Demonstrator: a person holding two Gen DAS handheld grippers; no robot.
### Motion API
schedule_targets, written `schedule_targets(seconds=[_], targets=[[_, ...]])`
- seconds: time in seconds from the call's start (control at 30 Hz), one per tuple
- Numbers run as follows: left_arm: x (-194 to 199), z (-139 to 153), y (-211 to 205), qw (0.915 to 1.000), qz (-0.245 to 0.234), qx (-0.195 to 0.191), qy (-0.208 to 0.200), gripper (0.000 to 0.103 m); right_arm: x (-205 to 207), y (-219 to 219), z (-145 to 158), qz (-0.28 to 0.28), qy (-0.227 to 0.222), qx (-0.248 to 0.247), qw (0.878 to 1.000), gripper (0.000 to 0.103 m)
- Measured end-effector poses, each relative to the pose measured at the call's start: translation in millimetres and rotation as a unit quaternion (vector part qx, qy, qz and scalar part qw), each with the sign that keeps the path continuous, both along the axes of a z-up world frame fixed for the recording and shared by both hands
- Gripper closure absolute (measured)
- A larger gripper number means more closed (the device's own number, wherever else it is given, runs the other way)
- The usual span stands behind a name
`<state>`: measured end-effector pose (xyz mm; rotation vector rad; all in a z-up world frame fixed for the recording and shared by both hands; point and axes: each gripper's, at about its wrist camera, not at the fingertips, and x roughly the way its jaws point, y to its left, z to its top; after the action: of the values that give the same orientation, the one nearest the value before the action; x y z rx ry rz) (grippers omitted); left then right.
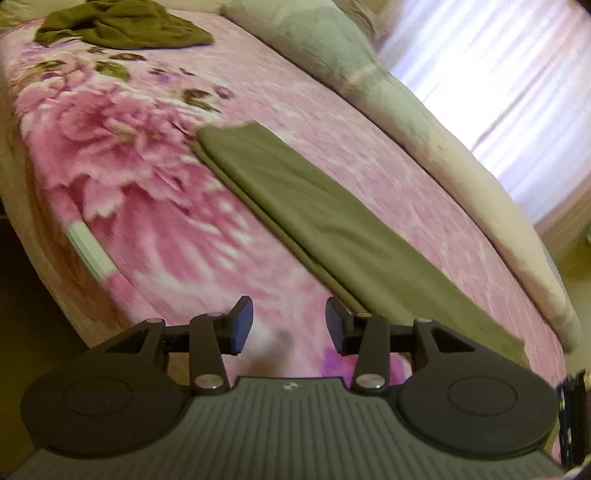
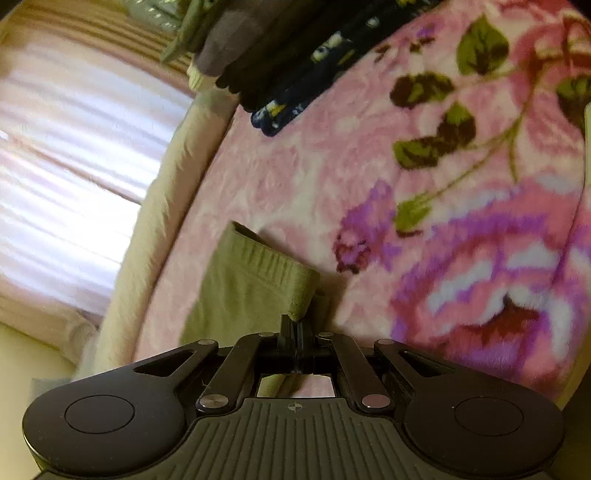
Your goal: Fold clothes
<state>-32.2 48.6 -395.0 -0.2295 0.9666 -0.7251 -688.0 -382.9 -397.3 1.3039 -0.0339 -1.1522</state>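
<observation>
Right tool (image 2: 296, 332) clamped on one olive garment (image 2: 243, 291); left tool (image 1: 289, 325) agape, empty.

A folded garment (image 1: 295, 221) lies flat on the bed (image 1: 369, 155), a crumpled garment (image 1: 122, 26) well behind it — a pillow (image 1: 406, 110) runs along the bed's right edge, and a stack of clothes (image 2: 295, 55) sits at the far end.

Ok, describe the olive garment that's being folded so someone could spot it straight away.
On the pink floral blanket covering the bed, find the long, flat olive garment lying as a smooth strip. The other olive garment at the far end is a crumpled heap; this one is neatly flattened.
</observation>
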Motion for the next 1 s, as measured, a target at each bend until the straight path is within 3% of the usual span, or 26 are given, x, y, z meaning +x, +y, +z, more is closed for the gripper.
schedule_targets(seconds=[0.23, 0.37, 0.47, 0.7, 1.0], targets=[[84.2, -3.8, 0.0, 0.9908, 0.107, -0.065, 0.050, 0.065, 0.8, -1.9, -2.4, -0.006, -0.003, 0.006, 1.000, 0.103], [117.3, -15.5, -7.7, 0.9847, 0.136, -0.080, 0.073, 0.065, 1.8, -2.5, -1.4, -0.006, 0.001, 0.007, 1.000, 0.103], [132.0, -22.9, -12.6, 0.9828, 0.147, -0.079, 0.079, 0.066, 2.1, -1.8, -0.7, -0.005, 0.006, 0.007, 1.000, 0.103], [141.7, -19.9, -12.8, 0.9794, 0.134, -0.125, 0.085, 0.068, 4.2, -2.0, -2.5, -0.004, 0.013, 0.004, 1.000, 0.103], [139.3, -29.5, -13.5, 0.9782, 0.139, -0.119, 0.097, 0.070, 7.0, -3.6, -2.9, -0.002, 0.018, 0.007, 1.000, 0.103]])
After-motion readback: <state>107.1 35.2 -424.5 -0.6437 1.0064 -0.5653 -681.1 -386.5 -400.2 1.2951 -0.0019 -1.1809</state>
